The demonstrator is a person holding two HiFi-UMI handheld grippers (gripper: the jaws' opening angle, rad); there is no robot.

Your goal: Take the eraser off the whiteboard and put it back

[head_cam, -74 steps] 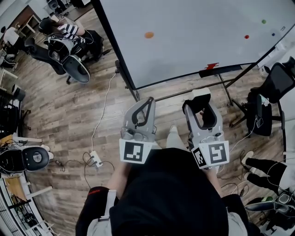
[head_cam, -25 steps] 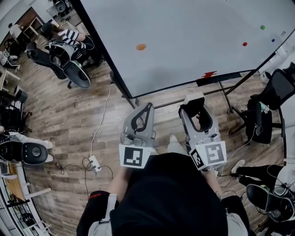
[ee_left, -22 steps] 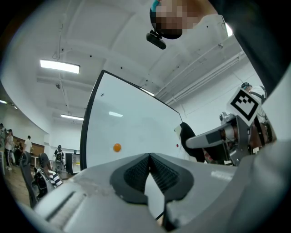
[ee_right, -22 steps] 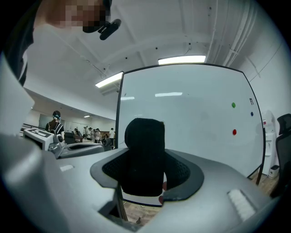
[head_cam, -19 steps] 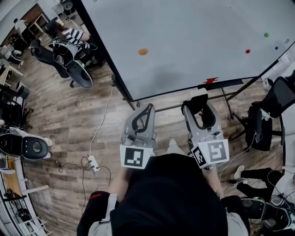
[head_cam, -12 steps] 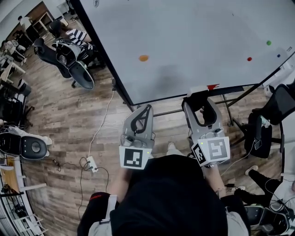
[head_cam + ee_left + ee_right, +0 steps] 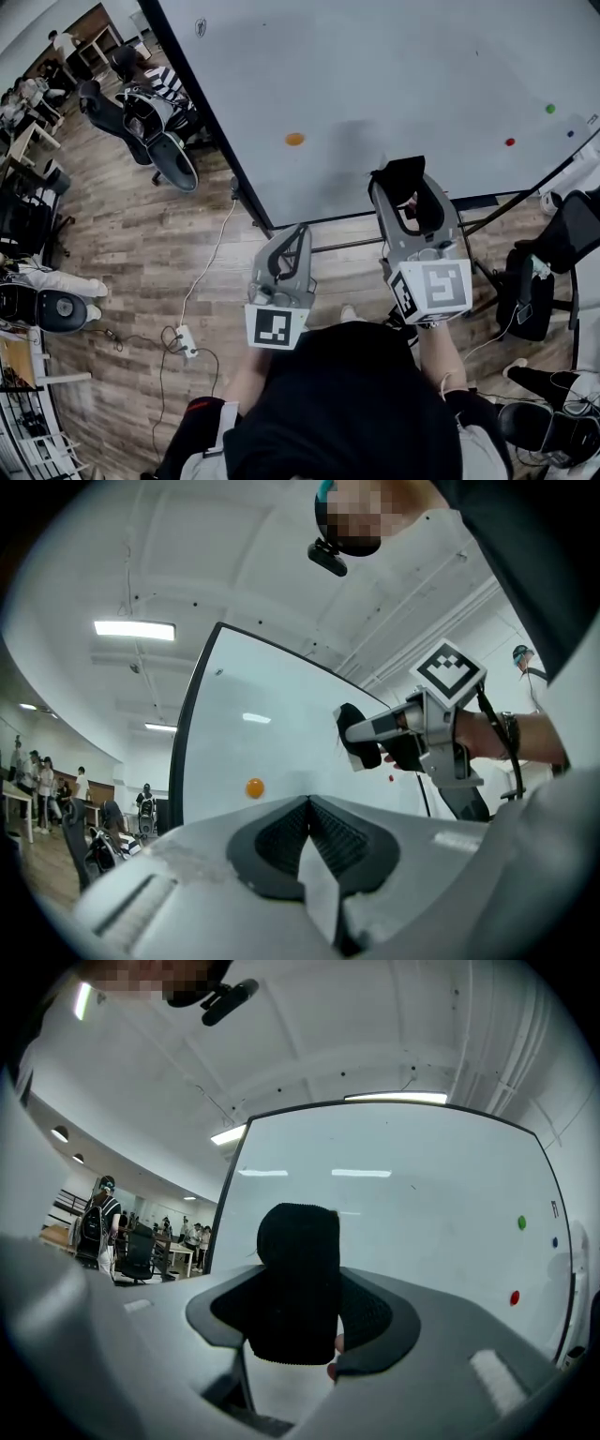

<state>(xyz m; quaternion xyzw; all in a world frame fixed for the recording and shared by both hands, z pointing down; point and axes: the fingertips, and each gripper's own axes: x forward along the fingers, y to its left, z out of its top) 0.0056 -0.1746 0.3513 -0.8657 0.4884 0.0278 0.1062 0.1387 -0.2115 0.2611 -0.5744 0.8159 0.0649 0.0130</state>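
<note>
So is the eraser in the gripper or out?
In: the eraser is clamped between the right gripper's jaws, held up before the whiteboard.

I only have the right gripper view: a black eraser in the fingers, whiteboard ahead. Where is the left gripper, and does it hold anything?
Observer: The left gripper is held back near the person's body, short of the whiteboard and behind the right gripper. Its fingers are shut on nothing.
Operator: Anything on the board left of the eraser?
Observer: One orange magnet, well to the left of the eraser.
Operator: What lies on the floor on that side?
Observer: A white power strip with its cable on the wood floor, left of the person and clear of the board's stand.
</note>
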